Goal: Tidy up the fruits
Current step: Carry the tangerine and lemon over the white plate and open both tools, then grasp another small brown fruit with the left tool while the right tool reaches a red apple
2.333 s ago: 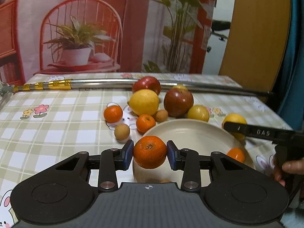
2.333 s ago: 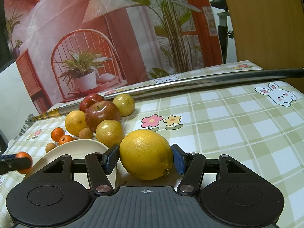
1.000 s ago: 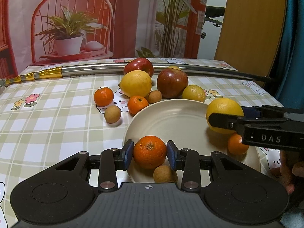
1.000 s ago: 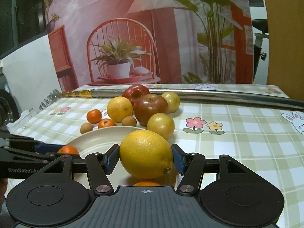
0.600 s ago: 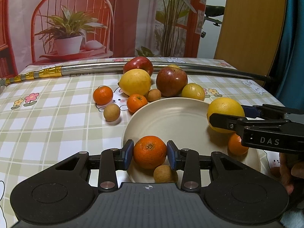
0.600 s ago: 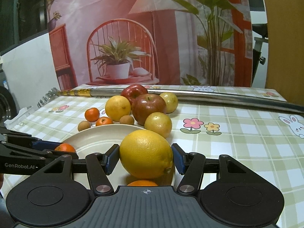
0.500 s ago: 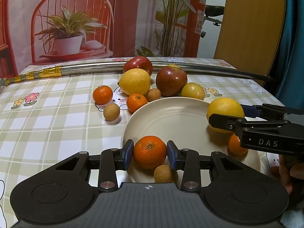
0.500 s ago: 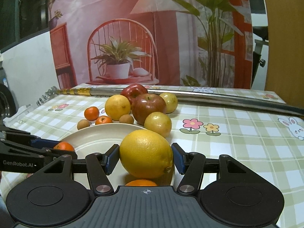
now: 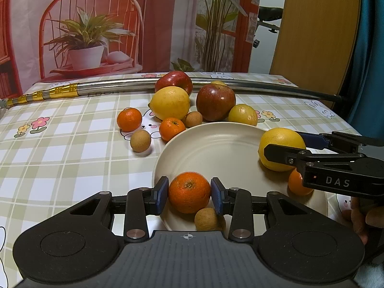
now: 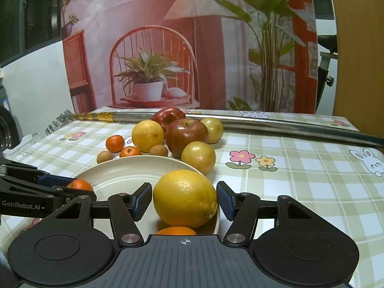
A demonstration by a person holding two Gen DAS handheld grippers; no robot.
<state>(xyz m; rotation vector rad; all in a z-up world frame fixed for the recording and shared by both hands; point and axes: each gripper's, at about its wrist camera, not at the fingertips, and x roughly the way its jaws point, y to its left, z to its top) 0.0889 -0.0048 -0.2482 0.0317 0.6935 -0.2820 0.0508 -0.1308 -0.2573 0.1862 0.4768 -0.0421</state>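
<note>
My left gripper [image 9: 189, 193] is clamped on the orange [image 9: 189, 192] over the plate [image 9: 216, 148] at its 6 o'clock rim. My right gripper [image 10: 184, 200] stands slightly apart around the lemon [image 10: 185, 198]; whether its pads touch is unclear. A half-hidden mandarin [image 10: 176, 231] lies beneath.

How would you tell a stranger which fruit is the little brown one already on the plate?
Find the cream plate on the checked tablecloth. At its near rim, beside the orange between the left gripper fingers, sits a small brown fruit. The other two brown ones lie off the plate.
</note>
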